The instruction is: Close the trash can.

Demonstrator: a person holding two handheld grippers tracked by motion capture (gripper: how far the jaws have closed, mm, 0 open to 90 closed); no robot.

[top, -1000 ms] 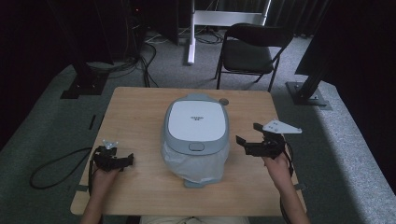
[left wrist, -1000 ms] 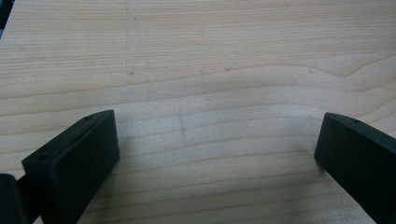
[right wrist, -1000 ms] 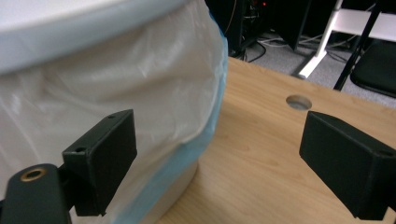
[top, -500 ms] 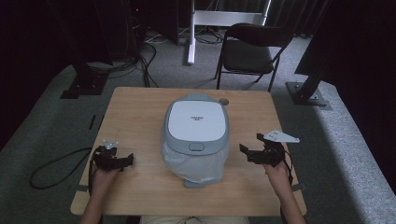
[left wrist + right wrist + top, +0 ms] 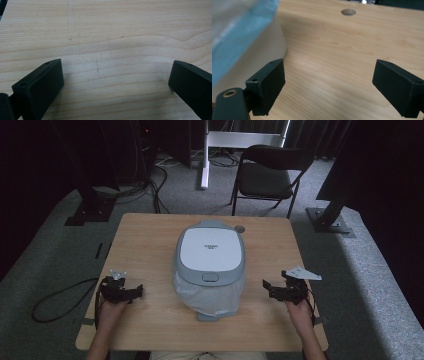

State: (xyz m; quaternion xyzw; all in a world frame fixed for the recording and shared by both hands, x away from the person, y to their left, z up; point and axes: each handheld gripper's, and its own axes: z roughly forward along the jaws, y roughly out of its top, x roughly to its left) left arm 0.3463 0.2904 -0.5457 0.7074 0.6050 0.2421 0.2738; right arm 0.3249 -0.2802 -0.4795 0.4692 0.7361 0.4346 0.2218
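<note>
A pale-blue appliance (image 5: 210, 265) with a white lid and a front button sits in the middle of the wooden table (image 5: 150, 245); thin plastic wraps its near side. My left gripper (image 5: 136, 292) rests near the table's front left, open, its jaws pointing toward the appliance. In the left gripper view the left gripper (image 5: 116, 82) has bare wood between its jaws. My right gripper (image 5: 268, 289) stands open at the front right, a short way from the appliance. In the right gripper view the right gripper (image 5: 329, 82) is empty, with the appliance (image 5: 242, 32) at the left.
A round hole (image 5: 240, 228) lies in the tabletop behind the appliance, also seen as the hole (image 5: 348, 11) in the right gripper view. A black folding chair (image 5: 267, 175) stands beyond the far edge. A cable (image 5: 60, 300) loops on the carpet to the left.
My right gripper has moved toward the near edge of the table and sunk lower. The left gripper and the appliance have stayed put.
</note>
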